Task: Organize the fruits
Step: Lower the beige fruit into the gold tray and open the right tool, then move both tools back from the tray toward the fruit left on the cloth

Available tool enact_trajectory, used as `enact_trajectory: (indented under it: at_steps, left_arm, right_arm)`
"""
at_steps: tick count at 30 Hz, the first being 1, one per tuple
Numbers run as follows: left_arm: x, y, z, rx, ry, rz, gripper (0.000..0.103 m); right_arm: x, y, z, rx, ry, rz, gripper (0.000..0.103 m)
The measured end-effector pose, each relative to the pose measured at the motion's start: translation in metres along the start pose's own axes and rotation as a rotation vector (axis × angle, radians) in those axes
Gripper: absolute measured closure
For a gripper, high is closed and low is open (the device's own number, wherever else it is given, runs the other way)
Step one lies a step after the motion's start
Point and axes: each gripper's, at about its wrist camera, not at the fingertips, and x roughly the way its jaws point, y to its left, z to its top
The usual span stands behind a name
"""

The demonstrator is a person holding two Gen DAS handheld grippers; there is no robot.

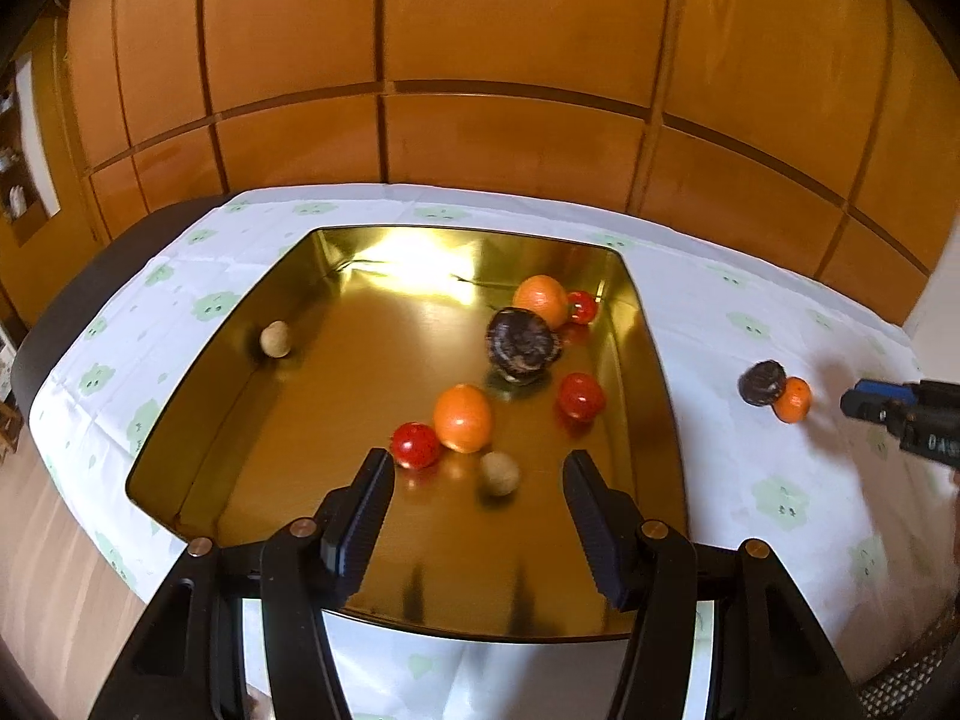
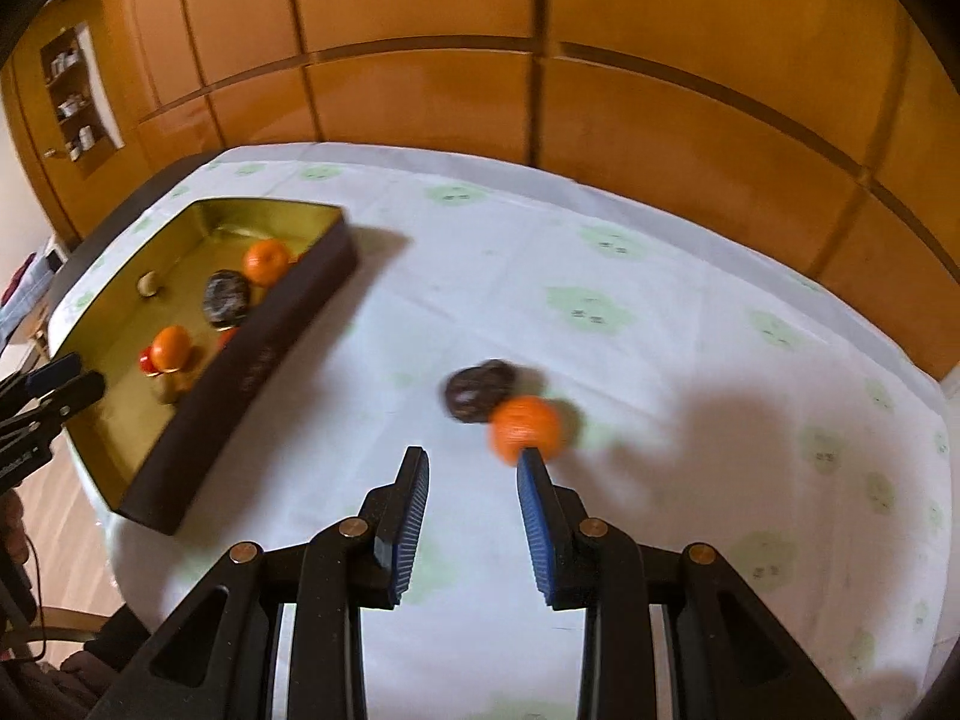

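left wrist view
tray [image 1: 651,360]: gold-lined, rectangular, sits on the tablecloth [image 1: 750,312], white with green blobs
oranges in tray: 2, near orange [image 1: 462,417] and far orange [image 1: 541,299]
tomatoes in tray: 3, near-left tomato [image 1: 414,445] touching the near orange, mid-right tomato [image 1: 581,395], far tomato [image 1: 582,306] just beside the far orange
dark fruit in tray [image 1: 524,346]: 1, wrinkled purple-brown, in front of the far orange
beige balls in tray: 2, left-wall ball [image 1: 275,338] and near ball [image 1: 500,470]
tray total: 8 pieces
loose on cloth: 2, loose dark fruit [image 1: 762,381] and loose orange [image 1: 792,399], touching, right of the tray
left gripper [image 1: 480,467]: jaws spread, nothing between them, hanging over the tray's near end with the near ball in the gap line
right gripper [image 1: 864,405]: enters at the right edge, near the loose pair; jaw state not readable from here

right wrist view
right gripper [image 2: 473,456]: blue ribbed pads stand a narrow gap apart, nothing gripped, bare cloth between them
loose orange [image 2: 527,427]: blurred, just past the right finger's tip; contact unclear
loose dark fruit [image 2: 478,390]: touching the orange's far-left side
tray [image 2: 240,384]: far left, dark outer wall; well apart from the loose pair
seen inside from here: 2 oranges, 1 dark fruit, 1 beige ball clearly; red bits partly hidden by the wall, count not reliable
left gripper [image 2: 72,381]: tips at the left edge over the tray's near end
backdrop: wood panelling [image 2: 420,18]; a hand [image 2: 15,531] at the lower left edge
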Motion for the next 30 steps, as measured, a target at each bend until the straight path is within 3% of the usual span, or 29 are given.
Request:
enact_trajectory:
  at_steps: [10, 17, 30]
  left_arm:
    - [-0.001, -0.025, 0.000, 0.065, 0.011, -0.032, 0.044]
    - [0.001, -0.043, 0.001, 0.112, 0.021, -0.046, 0.044]
    - [0.011, -0.103, 0.013, 0.233, 0.055, -0.163, 0.043]
  right_arm:
    - [0.004, -0.065, -0.008, 0.078, 0.019, -0.107, 0.072]
    - [0.017, -0.104, -0.019, 0.222, 0.062, -0.125, 0.072]
    - [0.018, -0.123, -0.020, 0.338, 0.075, -0.126, 0.072]
